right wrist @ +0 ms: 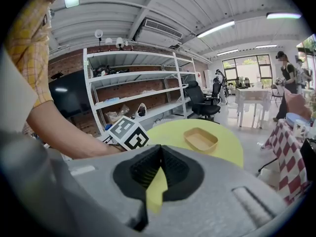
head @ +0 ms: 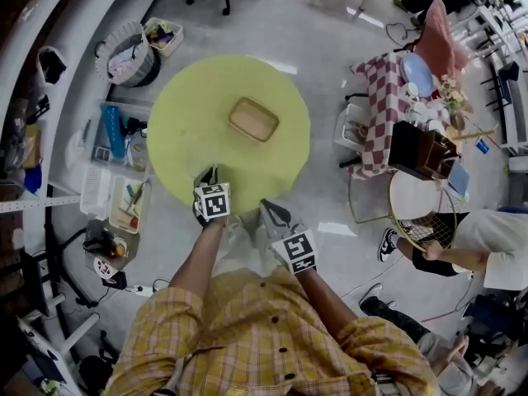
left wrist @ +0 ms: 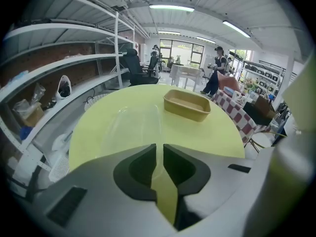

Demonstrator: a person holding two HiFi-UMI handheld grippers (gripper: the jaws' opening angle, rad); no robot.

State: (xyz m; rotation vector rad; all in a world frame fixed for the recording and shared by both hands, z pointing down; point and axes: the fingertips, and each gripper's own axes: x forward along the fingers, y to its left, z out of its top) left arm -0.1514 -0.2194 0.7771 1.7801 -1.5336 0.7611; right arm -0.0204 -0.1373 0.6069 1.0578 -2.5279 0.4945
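A round yellow table (head: 190,106) carries a tan shallow tray (head: 253,118) near its middle. My left gripper (head: 208,174) is over the table's near edge. In the left gripper view its jaws (left wrist: 159,149) stand a thin slit apart on the near edge of a clear plastic cover (left wrist: 129,125), which lies flat toward the tan tray (left wrist: 186,104). My right gripper (head: 271,211) hangs just off the near edge of the table. It is shut (right wrist: 159,149) with nothing in it, and looks past the left gripper's marker cube (right wrist: 129,134) toward the tray (right wrist: 200,139).
White bins and baskets (head: 124,196) crowd the floor left of the table. On the right stand a checked cloth table (head: 384,106), a wire chair (head: 412,213) and a seated person (head: 478,246). Shelving (left wrist: 59,83) runs along the left wall.
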